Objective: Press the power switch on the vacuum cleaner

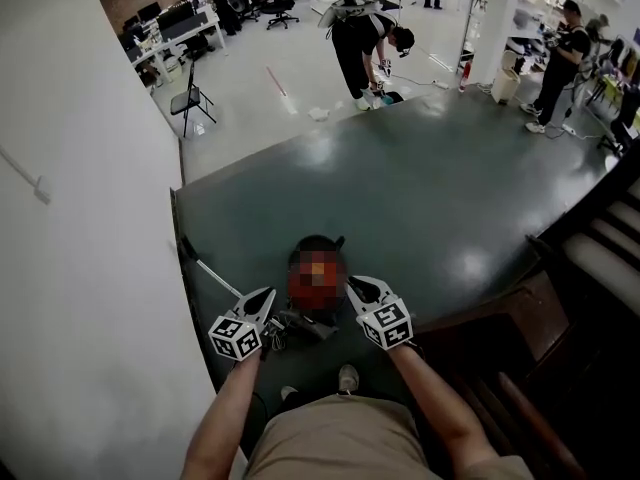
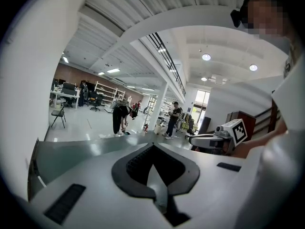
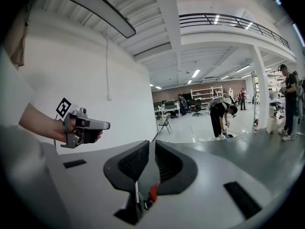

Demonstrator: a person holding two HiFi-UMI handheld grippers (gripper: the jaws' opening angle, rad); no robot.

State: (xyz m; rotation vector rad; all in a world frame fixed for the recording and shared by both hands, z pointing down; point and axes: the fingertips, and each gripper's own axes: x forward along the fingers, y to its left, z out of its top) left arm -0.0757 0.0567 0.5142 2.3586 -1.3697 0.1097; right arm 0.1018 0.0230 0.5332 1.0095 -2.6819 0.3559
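The vacuum cleaner (image 1: 318, 243) is a dark, rounded body that sits on the dark green floor (image 1: 430, 198), directly ahead of the person's shoe (image 1: 347, 378) and low in the centre of the head view. A pale wand (image 1: 215, 276) runs from its left side up and to the left along the floor. The power switch cannot be located, because a mosaic patch covers the top of the body. The two grippers flank the body. The right gripper (image 1: 358, 287) is just beside its right edge. The left gripper (image 1: 268, 297) is near its lower left edge and appears slightly further off. Both grippers have their jaws together with nothing between them. Each gripper view looks out across the room and does not show the vacuum cleaner, so the body lies below and inboard of both jaw lines. The press will probably require the chosen gripper, likely the right, to tip downward and move inward over the top of the body.
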